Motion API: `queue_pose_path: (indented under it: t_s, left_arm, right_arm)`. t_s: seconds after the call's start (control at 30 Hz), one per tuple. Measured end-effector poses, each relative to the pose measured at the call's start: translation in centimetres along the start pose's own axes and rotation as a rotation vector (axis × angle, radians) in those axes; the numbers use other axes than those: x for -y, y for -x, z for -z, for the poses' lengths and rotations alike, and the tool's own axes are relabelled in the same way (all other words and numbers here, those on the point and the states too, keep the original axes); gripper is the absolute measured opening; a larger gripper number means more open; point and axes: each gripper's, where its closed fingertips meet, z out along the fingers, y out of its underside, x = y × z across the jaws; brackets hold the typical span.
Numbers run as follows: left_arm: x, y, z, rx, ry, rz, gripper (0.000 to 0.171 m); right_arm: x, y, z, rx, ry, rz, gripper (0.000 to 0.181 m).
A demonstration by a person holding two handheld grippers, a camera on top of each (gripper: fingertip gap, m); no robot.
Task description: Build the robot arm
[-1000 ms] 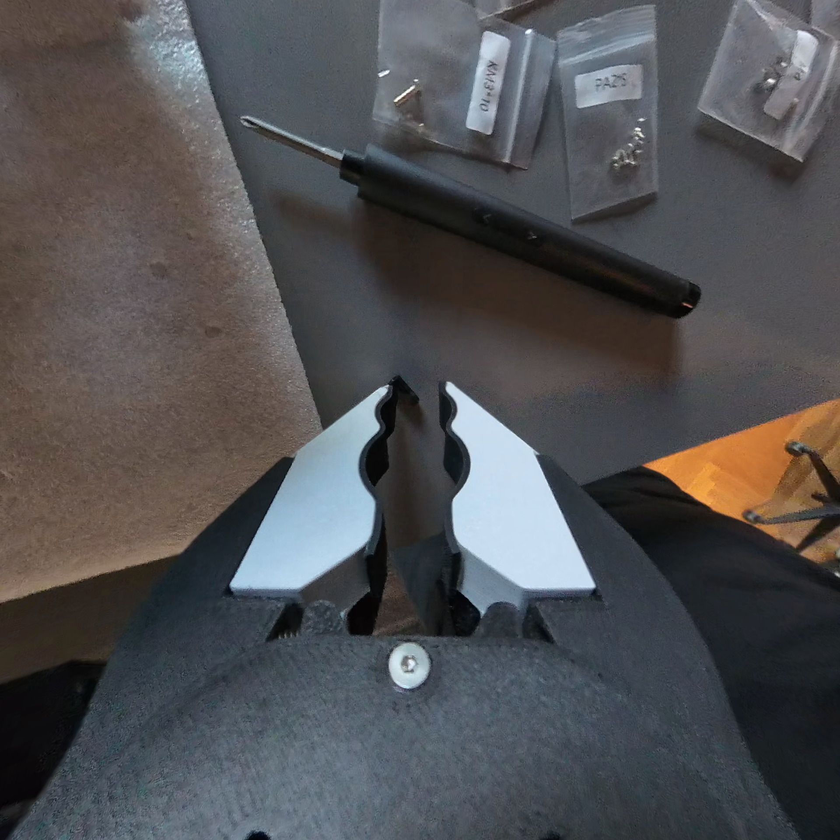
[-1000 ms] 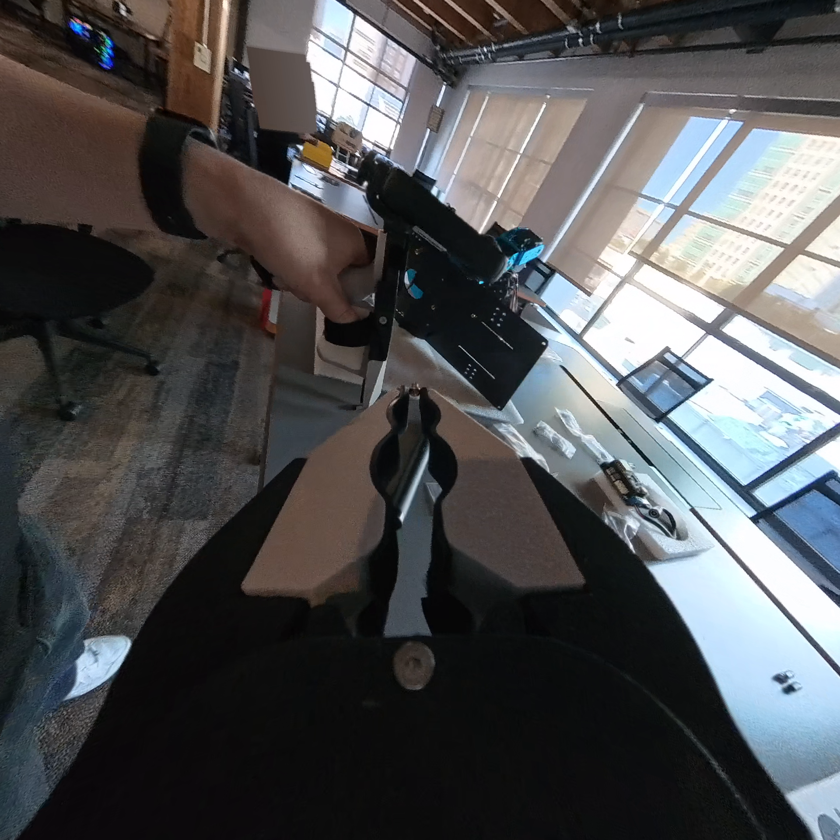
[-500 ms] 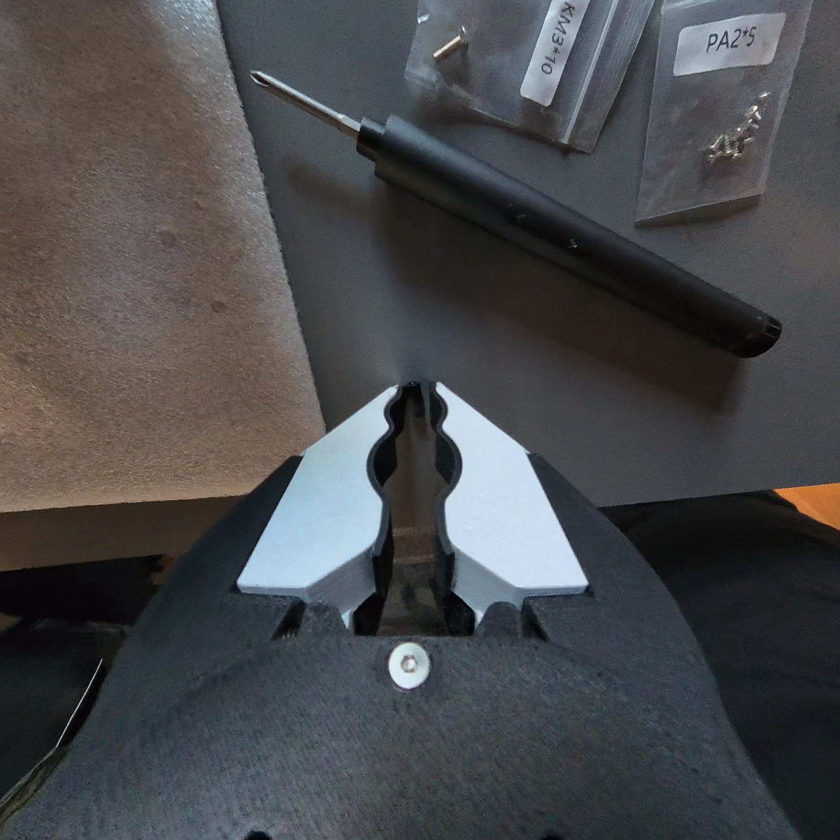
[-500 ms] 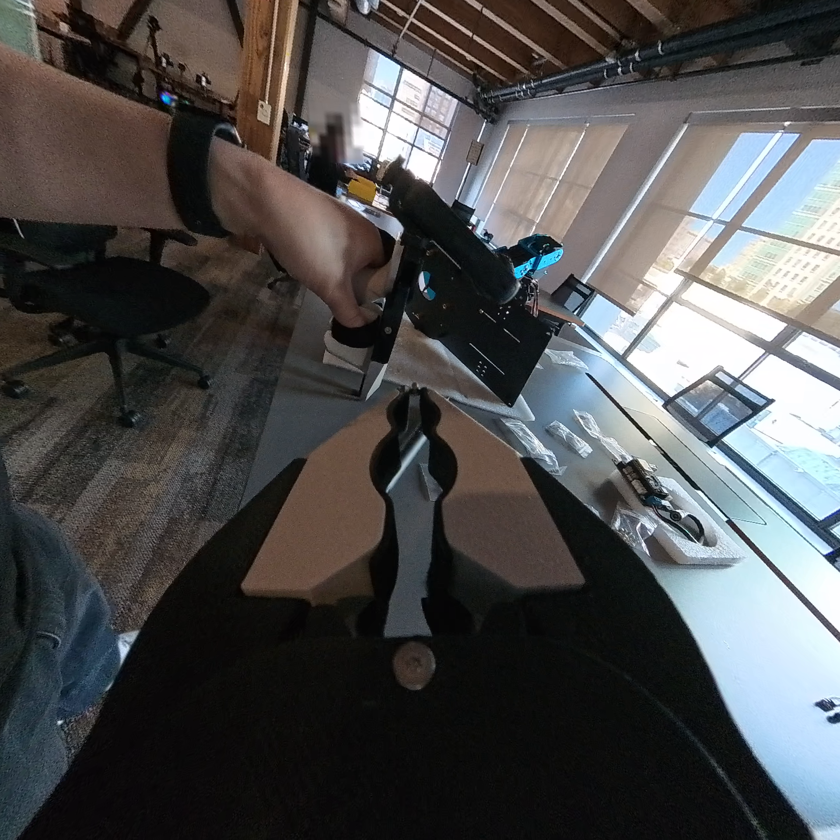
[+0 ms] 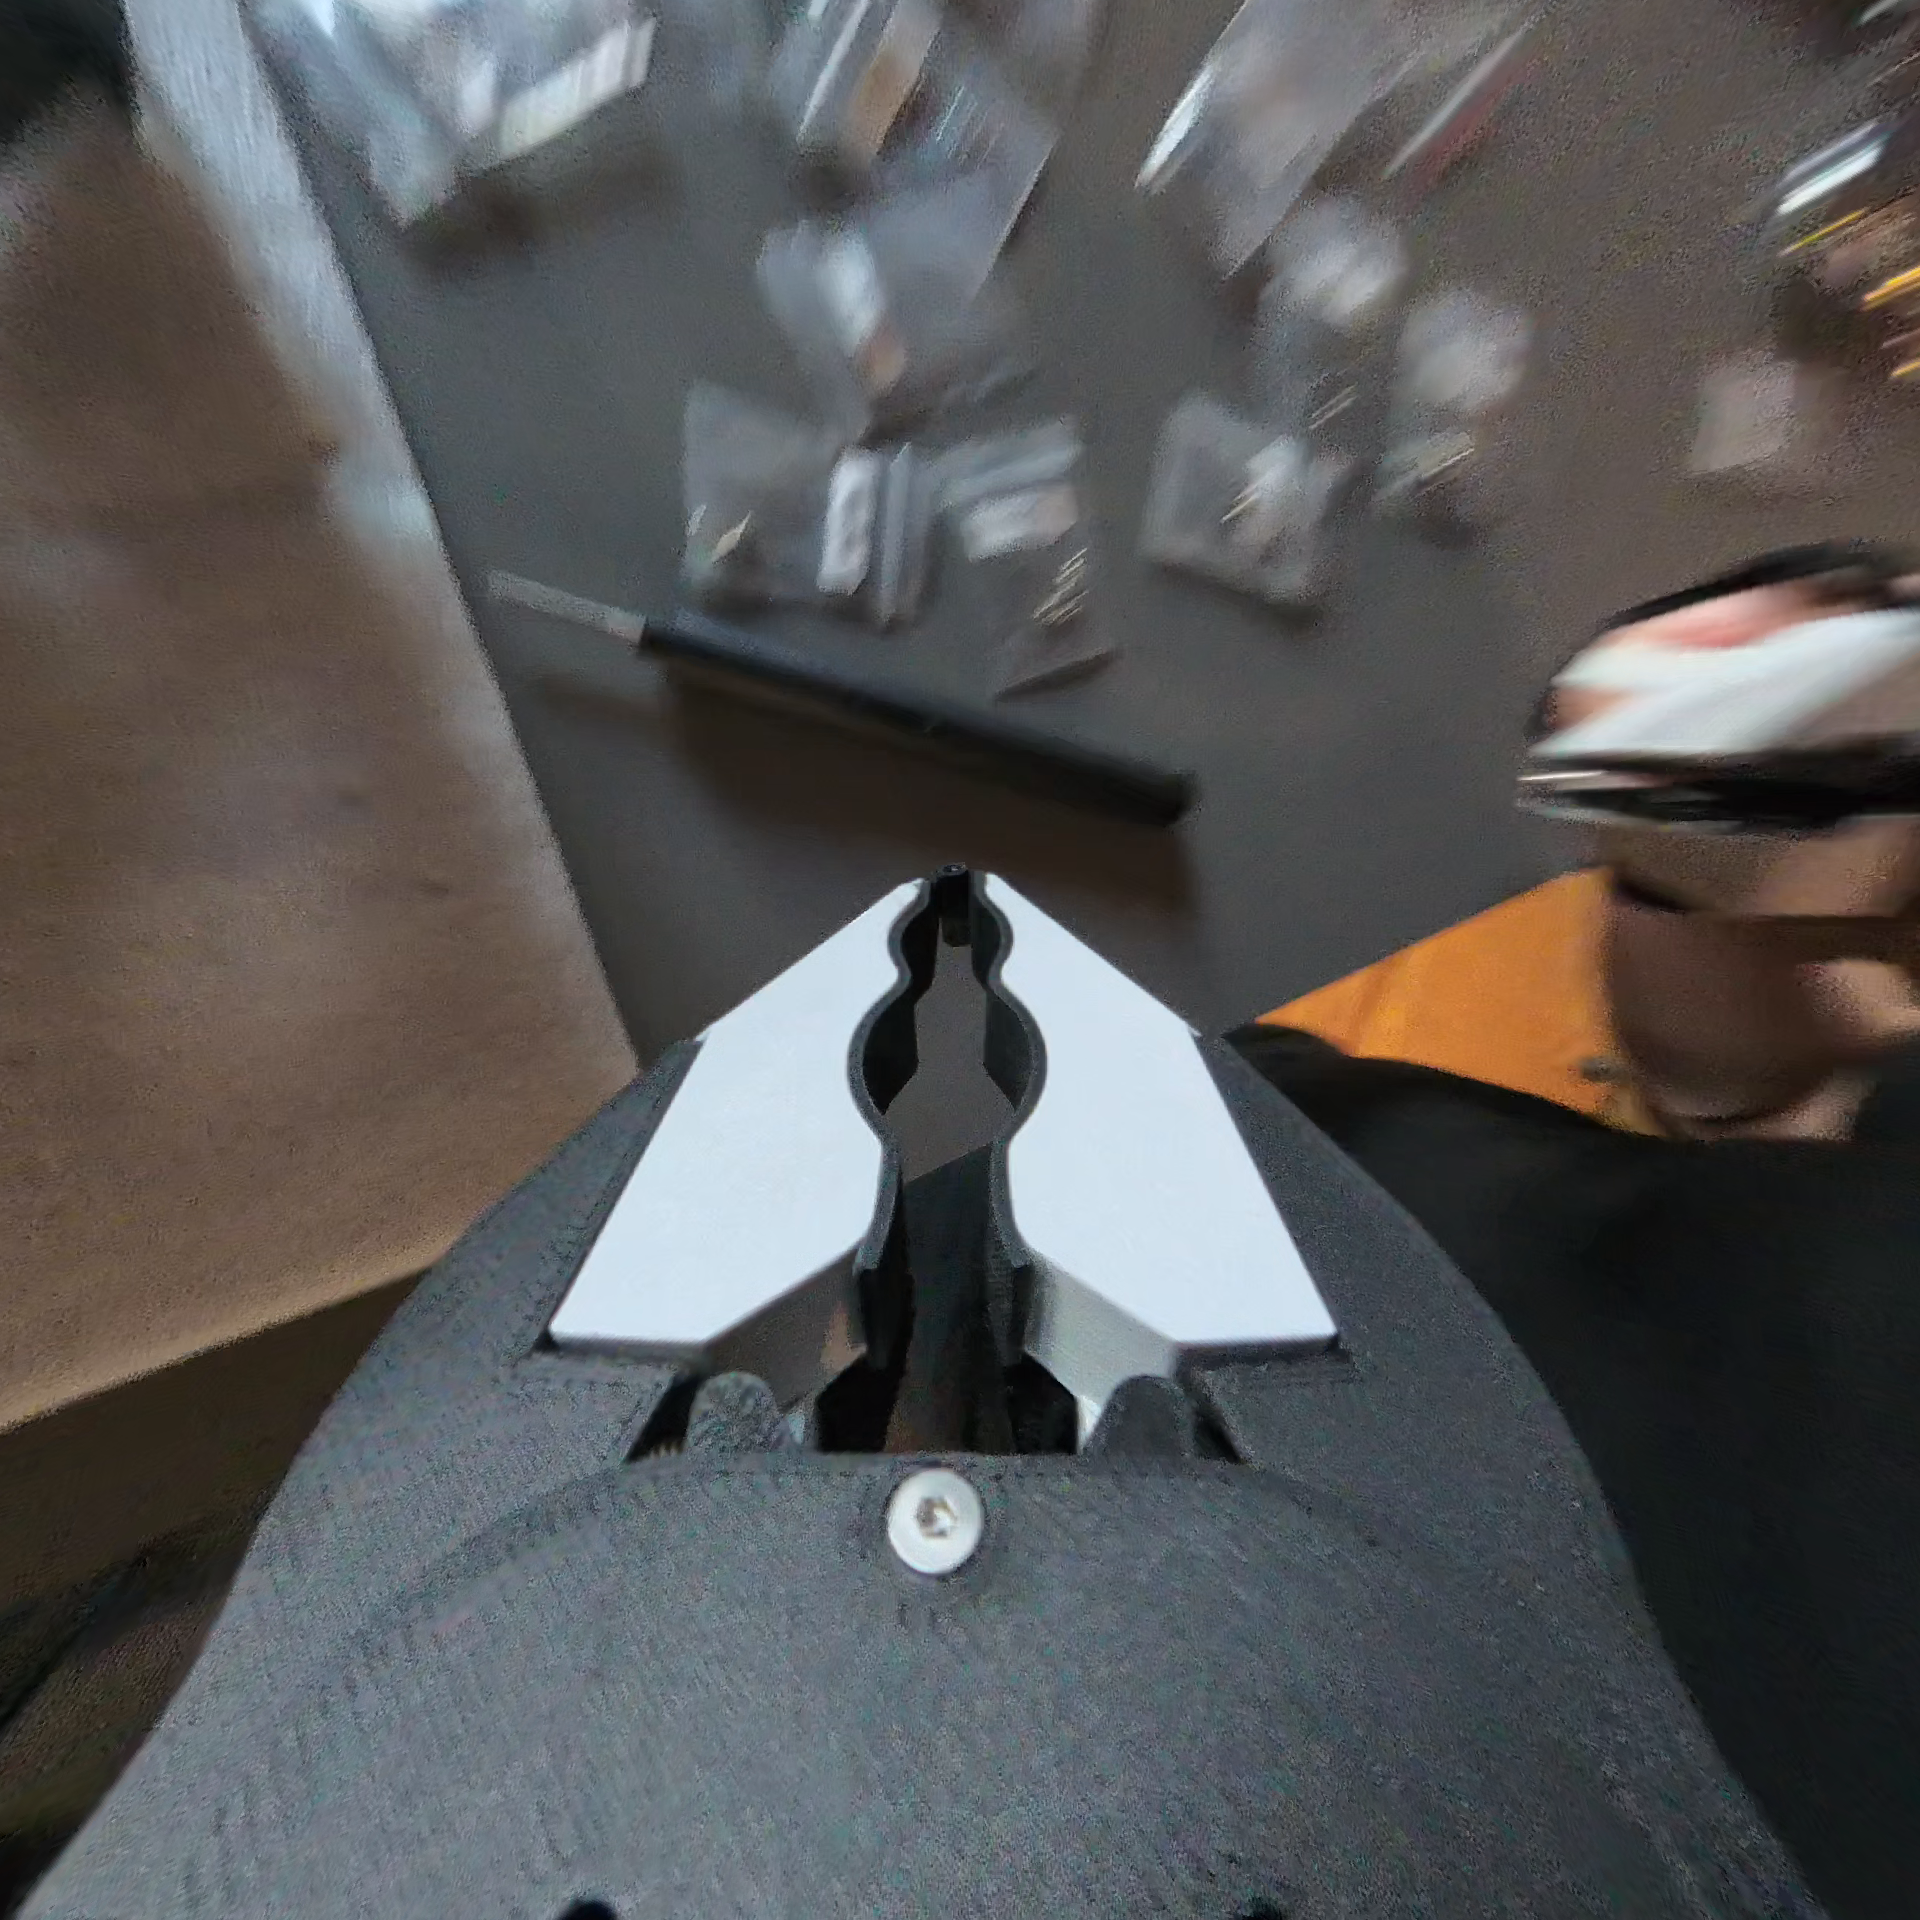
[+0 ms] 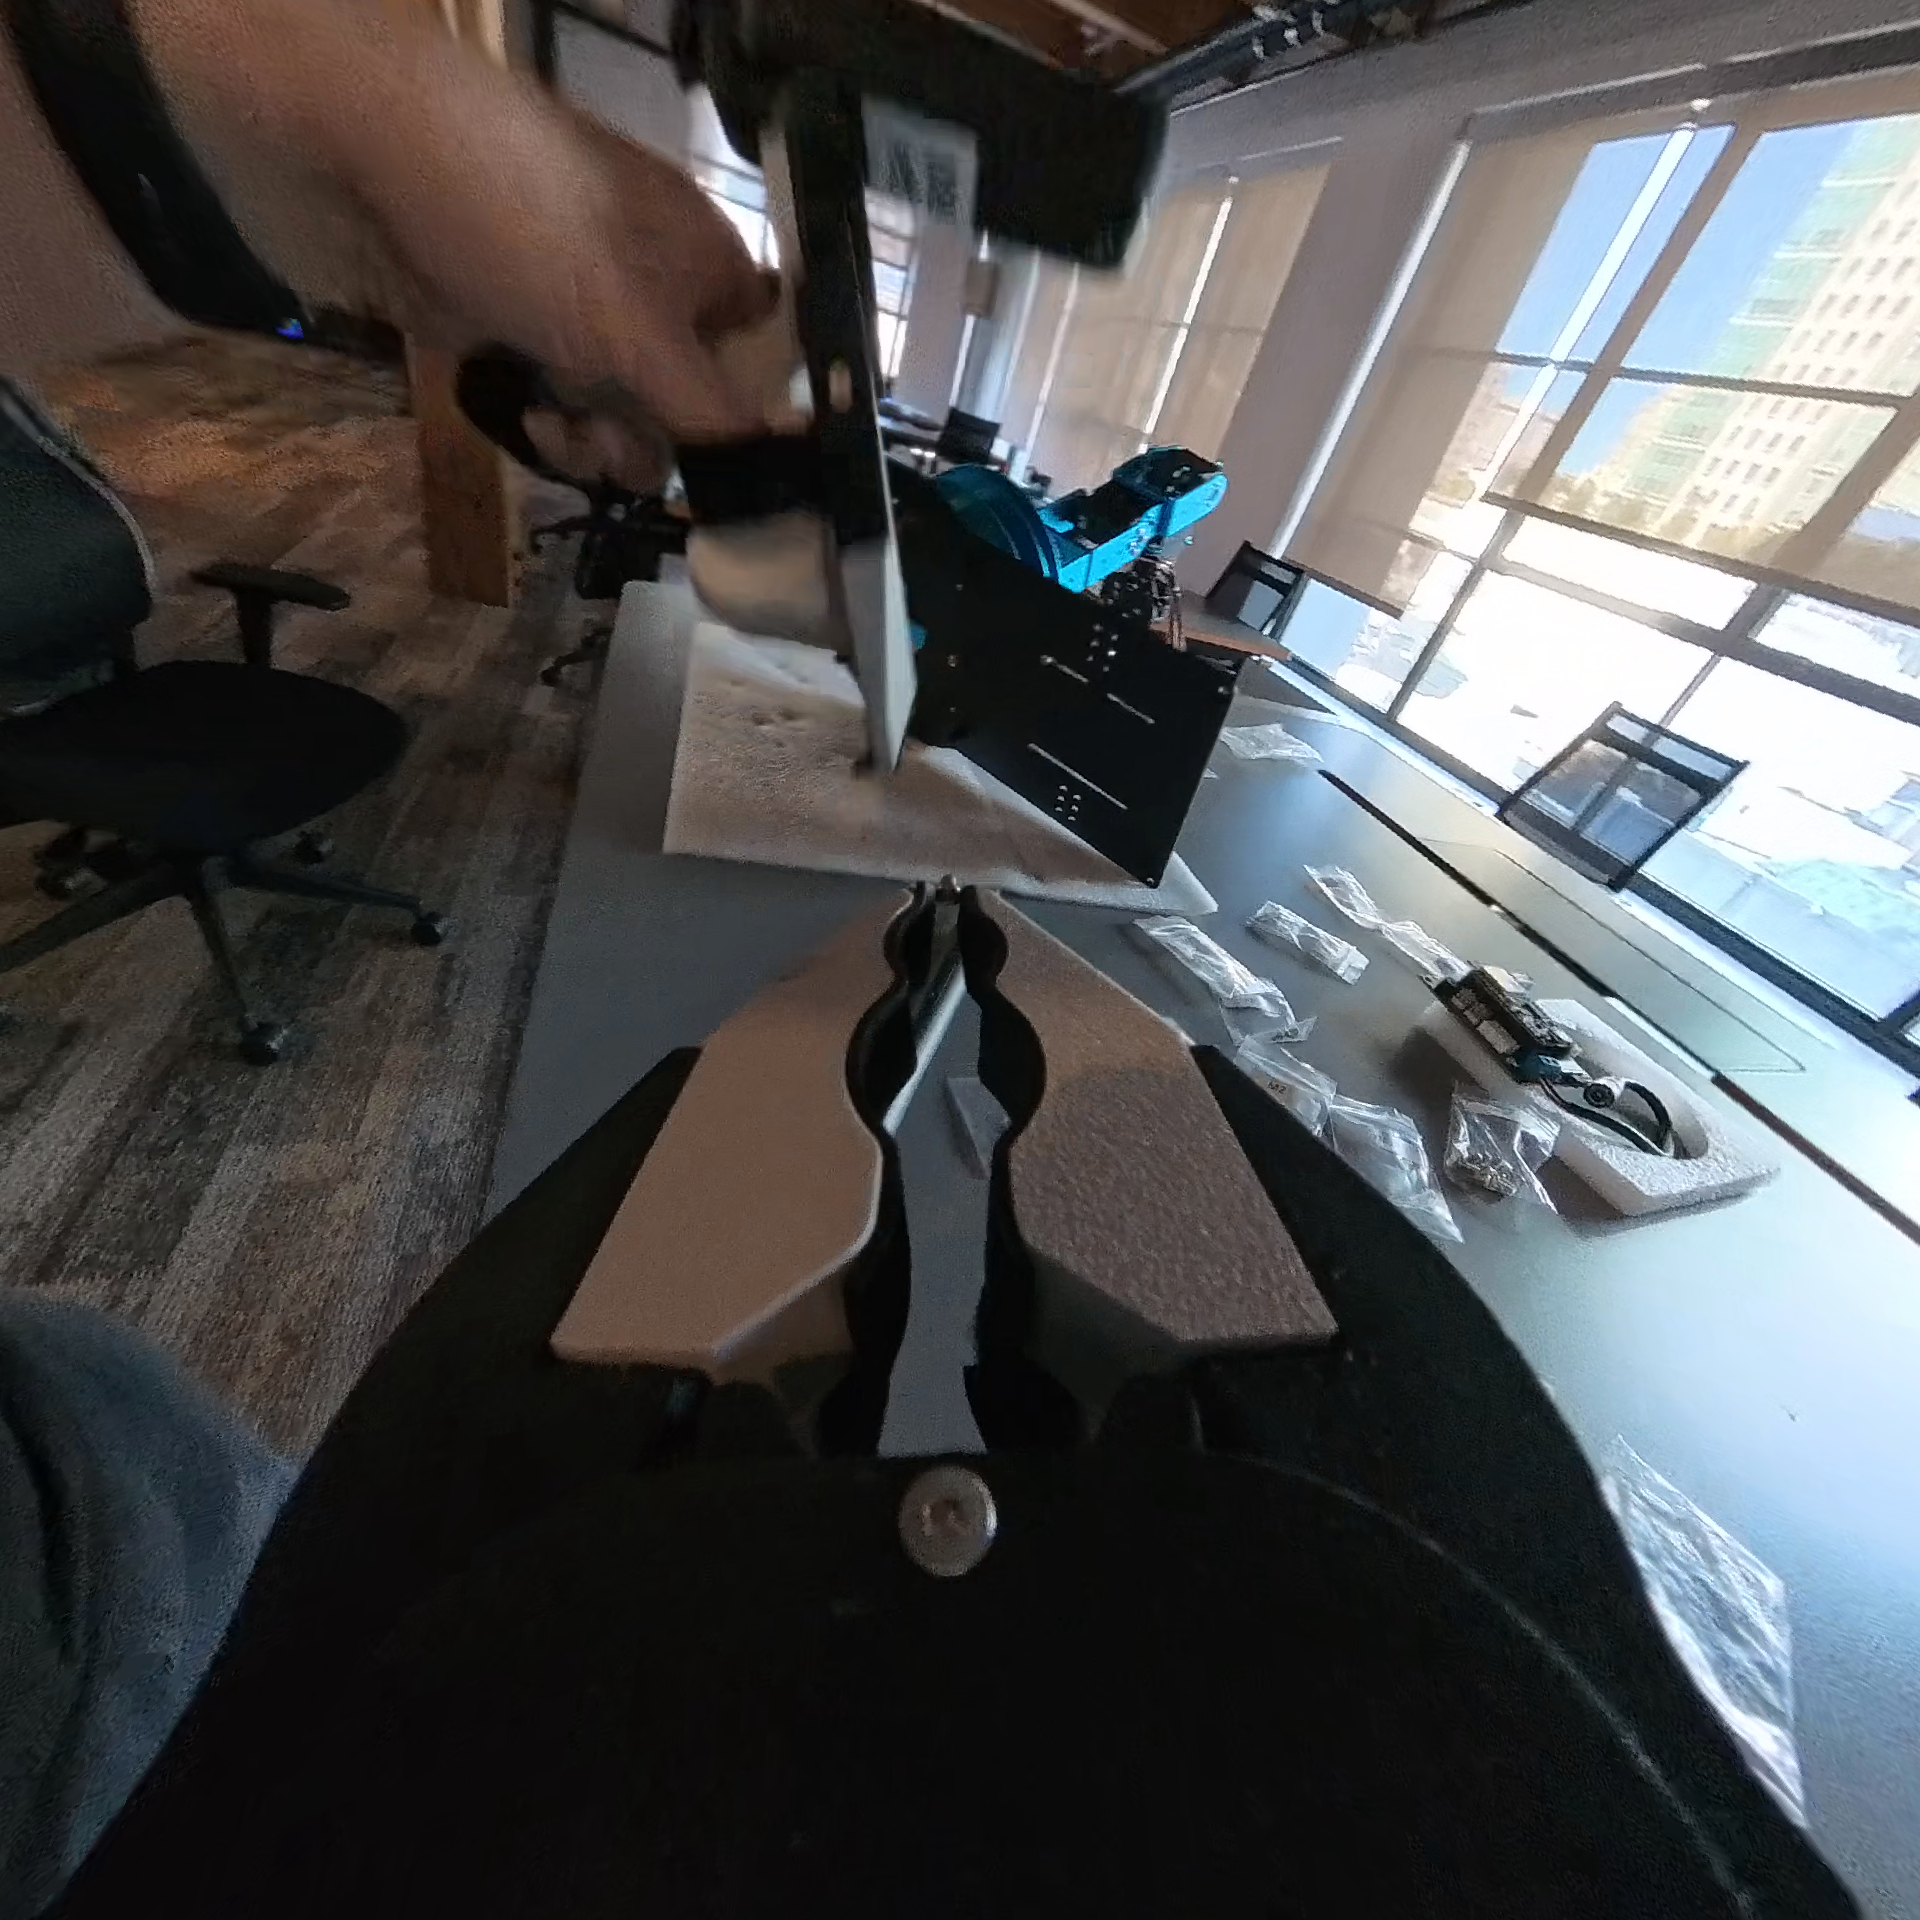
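Observation:
My left gripper [image 5: 951, 899] is shut on a small black screw-like part [image 5: 951, 920] pinched at its very tips, above the dark table [image 5: 1299, 831]. A black screwdriver [image 5: 904, 717] lies on the table just beyond the tips. My right gripper [image 6: 940, 899] is shut on a thin metal rod [image 6: 920, 1023] that runs back between its jaws. In the right wrist view a hand holds the left gripper [image 6: 883, 717] point-down over a white foam sheet [image 6: 769, 790]. The right gripper shows blurred at the right edge of the left wrist view [image 5: 1714, 727].
Several clear bags of small hardware [image 5: 894, 509] lie beyond the screwdriver, and more bags [image 6: 1226, 977] lie along the table. A black metal plate [image 6: 1081, 727] with a blue assembly [image 6: 1122, 520] stands on the foam. A foam tray with electronics [image 6: 1600, 1132] sits at right. Office chairs [image 6: 187, 748] stand at left. My right fingertips sit around 12 centimeters from my left ones.
My left gripper closed on the small black part and pulled back and up from the table; its view is now motion-blurred. In the right wrist view the left gripper now appears larger and nearer.

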Motion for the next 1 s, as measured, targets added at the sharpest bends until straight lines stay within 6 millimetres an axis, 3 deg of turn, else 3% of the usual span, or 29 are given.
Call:
queue_pose_path:
  t_s: [0.1,0.2,0.3,0.4,0.53,0.7,0.87,1.0]
  left_arm:
    - [5.3,-1.3,6.1,-0.147,-0.153,-0.047,0.004]
    - [10.4,0.9,10.0,-0.207,-0.187,-0.043,0.004]
    - [14.3,3.6,11.7,-0.346,-0.133,0.073,0.005]
    - [17.2,6.3,11.7,-0.478,-0.083,0.204,0.004]
    - [19.2,9.7,10.3,-0.540,0.042,0.245,0.004]
    - [21.3,10.9,11.0,-0.574,0.196,0.081,0.004]
    - [22.5,9.5,12.3,-0.613,0.308,-0.078,0.004]
    - [22.6,7.5,13.6,-0.646,0.340,-0.222,0.004]
  right_arm:
    - [0.2,-1.0,-2.3,-0.073,0.016,-0.039,0.002]
    - [1.0,-2.5,-5.3,-0.151,0.006,-0.112,0.002]
    - [1.7,-3.6,-8.5,-0.219,-0.007,-0.175,0.002]
    - [1.5,-4.0,-11.8,-0.262,-0.008,-0.273,0.002]
    - [0.0,-4.2,-15.9,-0.313,-0.046,-0.523,0.002]
    - [-2.4,-4.8,-20.1,-0.479,-0.027,-0.637,0.002]
    - [-3.4,-5.0,-21.8,-0.563,0.102,-0.372,0.002]
    - [-3.2,-5.8,-21.4,-0.499,0.309,0.038,0.002]
